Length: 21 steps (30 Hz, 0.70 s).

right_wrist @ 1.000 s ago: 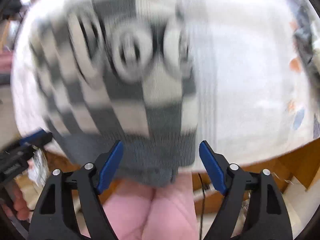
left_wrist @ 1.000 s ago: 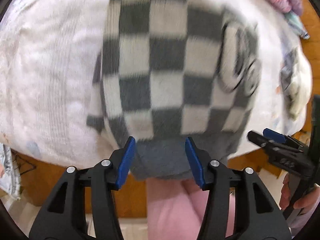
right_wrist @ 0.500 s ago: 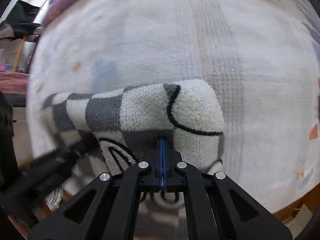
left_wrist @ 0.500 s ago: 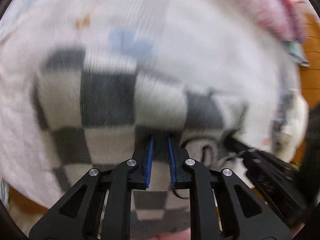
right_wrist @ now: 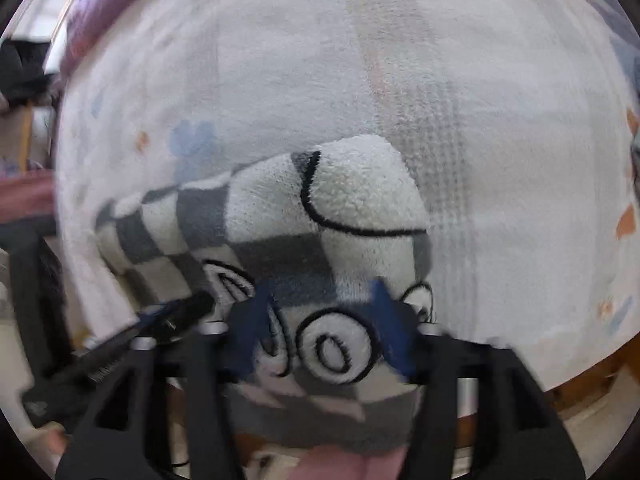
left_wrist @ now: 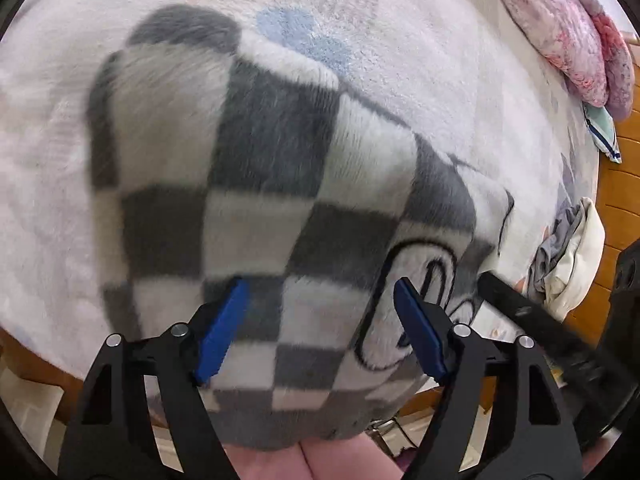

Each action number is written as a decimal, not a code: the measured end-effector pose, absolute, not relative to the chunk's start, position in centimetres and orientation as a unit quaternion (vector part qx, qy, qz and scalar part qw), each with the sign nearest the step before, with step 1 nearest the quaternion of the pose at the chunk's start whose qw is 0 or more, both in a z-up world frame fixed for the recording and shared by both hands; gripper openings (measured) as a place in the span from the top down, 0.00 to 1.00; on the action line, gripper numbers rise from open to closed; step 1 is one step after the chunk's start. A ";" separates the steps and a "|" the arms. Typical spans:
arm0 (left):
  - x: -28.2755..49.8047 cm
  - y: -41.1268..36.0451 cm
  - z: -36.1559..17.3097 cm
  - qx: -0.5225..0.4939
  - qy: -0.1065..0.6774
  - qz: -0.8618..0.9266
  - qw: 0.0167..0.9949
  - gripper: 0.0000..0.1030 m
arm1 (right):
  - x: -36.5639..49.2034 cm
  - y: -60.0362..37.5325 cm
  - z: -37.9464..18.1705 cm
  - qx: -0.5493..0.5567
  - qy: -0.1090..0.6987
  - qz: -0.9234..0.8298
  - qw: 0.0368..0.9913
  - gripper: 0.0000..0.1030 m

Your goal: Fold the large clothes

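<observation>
Checkered grey-and-white fleece sweater [left_wrist: 256,208] lies folded over on a white fluffy blanket [left_wrist: 440,60] covering the bed, near the bed's front edge; its grey hem hangs just over that edge. Top fold sits as a rounded hump in the right wrist view [right_wrist: 320,216], with black outline embroidery on it.

Left gripper [left_wrist: 322,324]: blue pads [left_wrist: 222,332] spread wide, nothing between them, hovering above the sweater's lower squares. Not touching fabric as far as I can tell.

Right gripper [right_wrist: 320,320]: heavy motion blur. Fingers look parted, with the embroidered circles of the sweater showing in the gap; can't tell if the pads touch the cloth. In the left view the right gripper shows as a dark blurred bar [left_wrist: 532,320] at the sweater's right edge.

Around:
- pink floral quilt [left_wrist: 568,32] bunched at the far right of the bed
- crumpled grey-and-cream cloth [left_wrist: 568,256] at the right bed edge, just beside the sweater's right side
- a small teal-and-white item [left_wrist: 600,132] below the quilt, can't identify it
- wooden bed frame [left_wrist: 616,184] and floor visible right and below
- purple bedding [right_wrist: 96,4] upper left in the right view
- pink-clad legs [left_wrist: 304,460] of the person at the bottom

Sweater fills most of the near field; the blanket's blue and orange prints show beyond it.
</observation>
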<state>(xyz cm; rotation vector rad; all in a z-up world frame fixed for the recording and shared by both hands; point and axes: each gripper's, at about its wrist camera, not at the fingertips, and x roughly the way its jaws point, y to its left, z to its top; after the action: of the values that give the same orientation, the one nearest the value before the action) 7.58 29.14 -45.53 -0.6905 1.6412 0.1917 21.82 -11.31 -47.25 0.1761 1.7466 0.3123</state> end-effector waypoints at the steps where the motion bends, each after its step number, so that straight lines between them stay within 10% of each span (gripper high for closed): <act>1: 7.2 29.0 -45.2 -0.285 0.721 0.090 0.625 0.16 | 21.6 -11.9 -46.5 0.059 0.760 0.114 0.637 0.14; 14: 1.3 33.1 -43.0 -0.284 0.719 0.113 0.624 0.12 | 18.2 -17.7 -48.0 0.037 0.782 0.122 0.610 0.13; 21: 0.3 39.6 -48.5 -0.466 0.671 0.013 0.577 0.12 | 18.1 -17.2 -51.6 0.103 0.787 0.213 0.570 0.11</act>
<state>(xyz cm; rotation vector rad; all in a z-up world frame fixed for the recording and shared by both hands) 0.26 39.56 -48.52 -1.0904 1.5700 0.0301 18.07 -17.16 -51.65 0.2408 1.8479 0.5004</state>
